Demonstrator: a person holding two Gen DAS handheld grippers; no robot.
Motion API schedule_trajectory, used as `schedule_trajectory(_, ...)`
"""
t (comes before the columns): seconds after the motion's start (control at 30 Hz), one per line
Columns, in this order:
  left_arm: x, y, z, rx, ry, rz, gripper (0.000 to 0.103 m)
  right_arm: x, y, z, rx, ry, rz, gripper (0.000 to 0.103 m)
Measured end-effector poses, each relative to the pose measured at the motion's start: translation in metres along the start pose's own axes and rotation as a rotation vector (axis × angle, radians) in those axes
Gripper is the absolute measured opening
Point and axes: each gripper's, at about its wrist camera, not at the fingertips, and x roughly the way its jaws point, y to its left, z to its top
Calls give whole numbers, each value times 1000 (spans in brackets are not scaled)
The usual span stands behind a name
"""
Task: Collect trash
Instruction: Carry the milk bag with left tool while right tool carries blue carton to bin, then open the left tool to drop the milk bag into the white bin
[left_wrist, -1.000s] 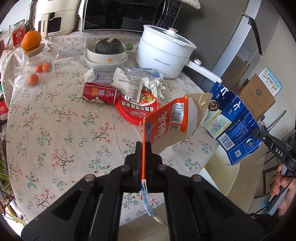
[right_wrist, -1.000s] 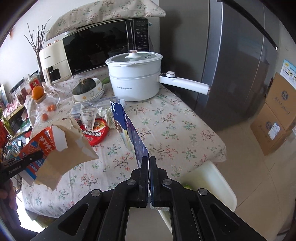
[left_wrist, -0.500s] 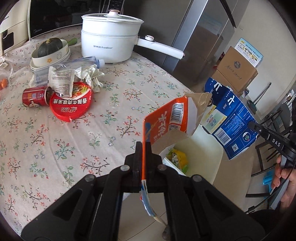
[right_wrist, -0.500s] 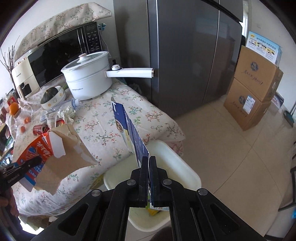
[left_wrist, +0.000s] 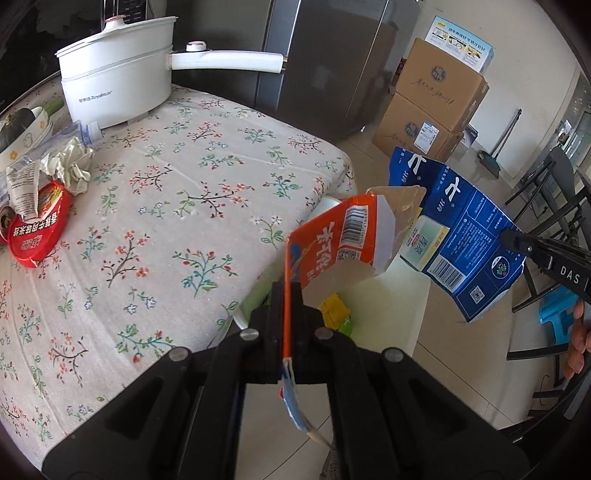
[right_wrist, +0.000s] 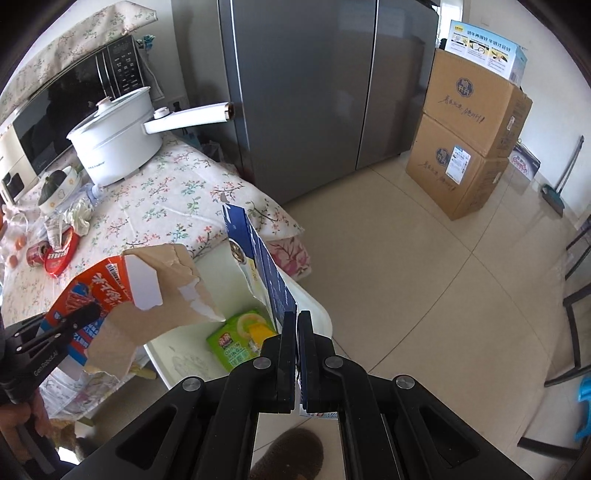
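Left gripper (left_wrist: 287, 317) clamped orange carton (left_wrist: 338, 242); right gripper (right_wrist: 297, 350) clamped blue carton (right_wrist: 264, 266). Both hung above white bin (right_wrist: 314, 306). Advice: release over bin's centre, fingers fully parted.

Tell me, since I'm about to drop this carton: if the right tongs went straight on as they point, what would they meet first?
Likely the white bin below: the right tongs, shut on the blue carton, point toward its rim. Depth is unclear.
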Motion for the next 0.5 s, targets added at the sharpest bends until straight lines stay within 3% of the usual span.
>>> schedule_trajectory(0.2,20,-12,-3,40,-27,-24,4,4,-10,-4,13,19,-1,2)
schedule_trajectory(0.27,20,-14,-2,57,-36,-20,15,4,-11,-4,16,21,1,2)
schedule_trajectory(0.33,16,-18,-1,78,-52,-11,53,5,-11,-4,18,22,4,2)
schedule_trajectory(0.4,9,-16,-1,89,-82,4,67,5,-10,-4,16,24,8,2)
schedule_trajectory(0.5,0,-9,1,89,-80,18,74,4,-5,-3,9,24,13,2)
